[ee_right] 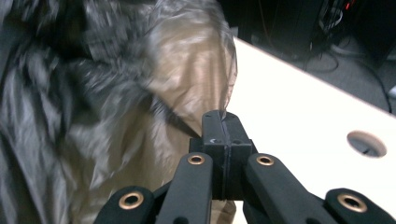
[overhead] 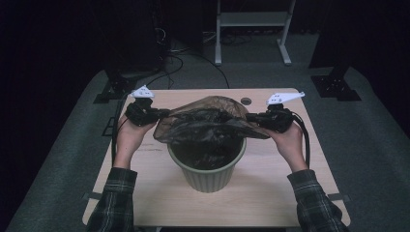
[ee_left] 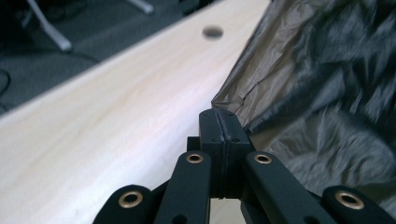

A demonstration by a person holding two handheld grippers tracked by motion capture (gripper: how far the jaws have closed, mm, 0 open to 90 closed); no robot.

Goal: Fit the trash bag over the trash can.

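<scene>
A thin dark plastic bag (overhead: 209,121) is stretched across the top of a green ribbed bin (overhead: 209,175), which stands on the wooden table (overhead: 145,193) a little near of its middle. The left gripper (overhead: 162,114) has its jaws fully closed on the left edge of the bag, and in the left gripper view the two pads meet with the film pinched between them (ee_left: 219,122). The right gripper (overhead: 251,117) is also fully closed, on the right edge of the bag, and the right gripper view shows the film coming out from its closed tips (ee_right: 219,122). I judge that the two hands pull the bag apart sideways so that its mouth opens wide enough to go over the rim of the bin (overhead: 239,150); the bag is held level and just above the rim, and part of it already hangs down inside the bin. The far part of the bag rises like a small dome, so it is probably not yet hooked over the far rim. Around the bin there is free table on the left, on the right and on the near side, so both hands have room to go down beside the wall of the bin. The far edge of the table, with a round cable hole (overhead: 246,101), is near behind the bag, so there is less room there. The film is thin and may tear or slip if it is pulled too hard.
</scene>
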